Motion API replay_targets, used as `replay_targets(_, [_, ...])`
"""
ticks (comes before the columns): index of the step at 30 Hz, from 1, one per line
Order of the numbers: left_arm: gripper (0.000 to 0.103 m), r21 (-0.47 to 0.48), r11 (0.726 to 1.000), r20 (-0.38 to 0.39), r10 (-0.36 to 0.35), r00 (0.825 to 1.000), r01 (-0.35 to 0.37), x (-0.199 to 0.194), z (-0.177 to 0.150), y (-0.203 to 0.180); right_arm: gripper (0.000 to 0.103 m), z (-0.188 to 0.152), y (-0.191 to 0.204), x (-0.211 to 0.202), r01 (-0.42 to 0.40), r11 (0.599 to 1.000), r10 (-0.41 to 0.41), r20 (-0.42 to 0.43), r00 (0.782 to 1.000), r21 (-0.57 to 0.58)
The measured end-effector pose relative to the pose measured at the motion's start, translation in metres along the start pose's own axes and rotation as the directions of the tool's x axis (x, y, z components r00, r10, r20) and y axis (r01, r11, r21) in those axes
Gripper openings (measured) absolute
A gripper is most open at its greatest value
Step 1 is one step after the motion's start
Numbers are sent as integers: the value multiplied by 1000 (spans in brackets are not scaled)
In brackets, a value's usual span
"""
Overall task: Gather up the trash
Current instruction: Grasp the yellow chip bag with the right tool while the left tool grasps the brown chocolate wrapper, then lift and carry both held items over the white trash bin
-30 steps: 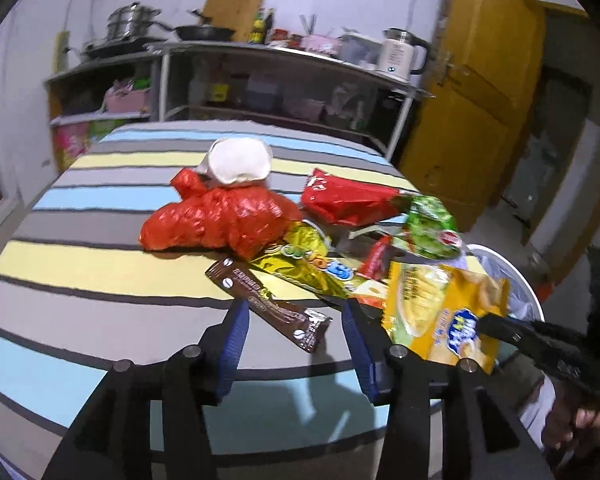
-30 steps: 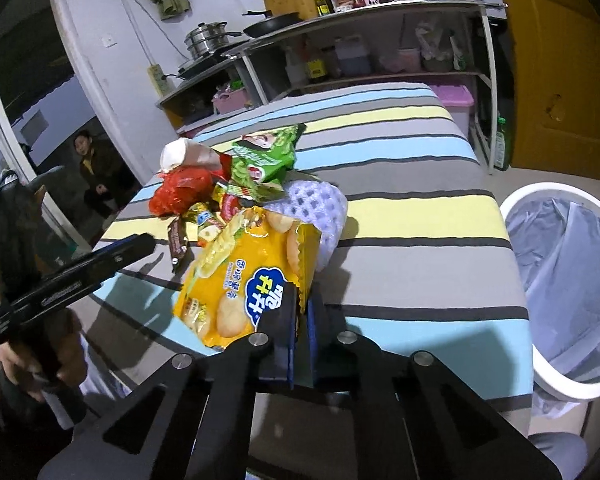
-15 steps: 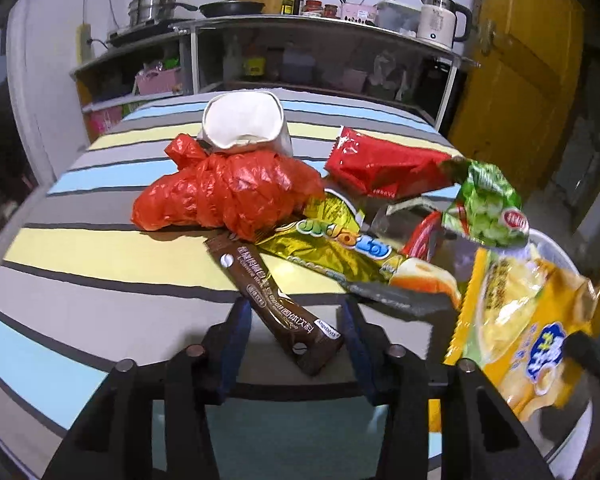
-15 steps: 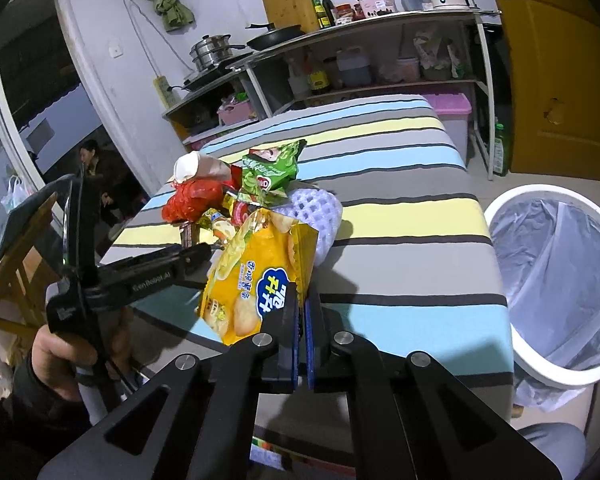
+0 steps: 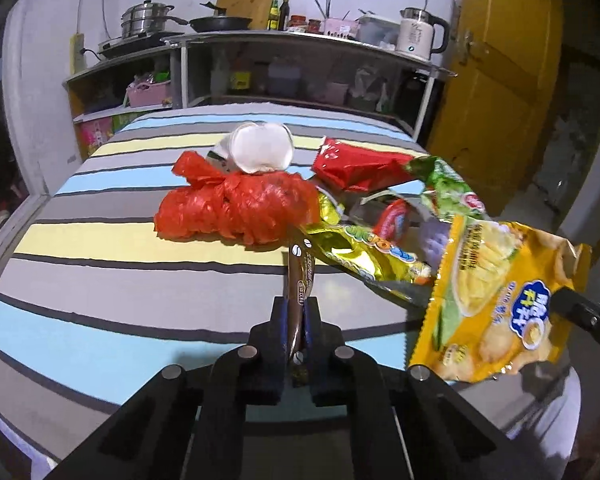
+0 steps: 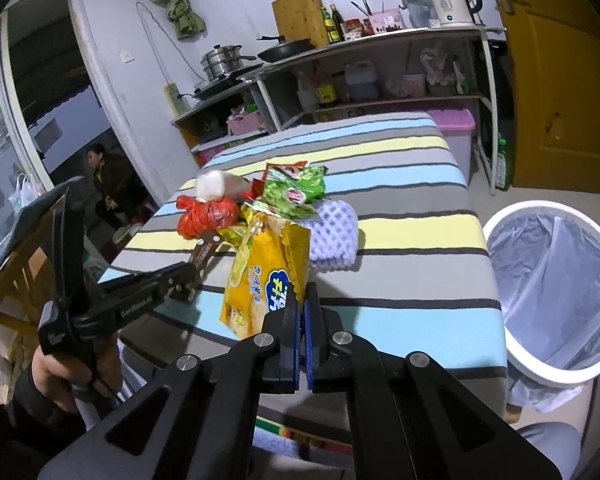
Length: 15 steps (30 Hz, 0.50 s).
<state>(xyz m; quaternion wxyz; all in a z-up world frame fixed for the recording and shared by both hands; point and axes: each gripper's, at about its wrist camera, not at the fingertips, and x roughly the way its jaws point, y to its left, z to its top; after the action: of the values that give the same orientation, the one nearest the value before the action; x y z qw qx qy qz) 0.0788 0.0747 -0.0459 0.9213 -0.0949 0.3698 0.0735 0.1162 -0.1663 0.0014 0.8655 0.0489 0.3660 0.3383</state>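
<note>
On the striped table (image 5: 100,248) lies a heap of trash: a red plastic bag (image 5: 240,208), a white cup (image 5: 262,152), a red packet (image 5: 360,166), a green packet (image 5: 448,192) and a gold wrapper (image 5: 360,248). My left gripper (image 5: 297,304) is closing its jaws, and its pads press on the near end of a brown bar wrapper (image 5: 299,276). My right gripper (image 6: 302,300) is shut on the lower edge of a yellow snack bag (image 6: 264,276), held upright above the table's near edge. The left gripper (image 6: 188,276) also shows in the right wrist view, with the brown wrapper (image 6: 206,250) in it.
A white bin with a clear liner (image 6: 560,280) stands on the floor right of the table. A purple sponge (image 6: 334,236) lies behind the yellow bag. Kitchen shelves (image 5: 300,80) run behind the table. A person (image 6: 104,176) sits in the doorway at left.
The left gripper's jaws have gone from wide open to pinching the brown wrapper. The right gripper has lifted the yellow bag a little off the table.
</note>
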Motion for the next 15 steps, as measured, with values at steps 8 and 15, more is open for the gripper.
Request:
replay_targets(8, [7,2,999,64,-42,997,42,-31,1,-2,1,2,4,-19,8,1000,-8,40,999,-12])
replay_targets(15, [7,32,996,105,-82,991,79,-49,10,-18,1,7,-1,-36,28,1000,-28,84,996,-5])
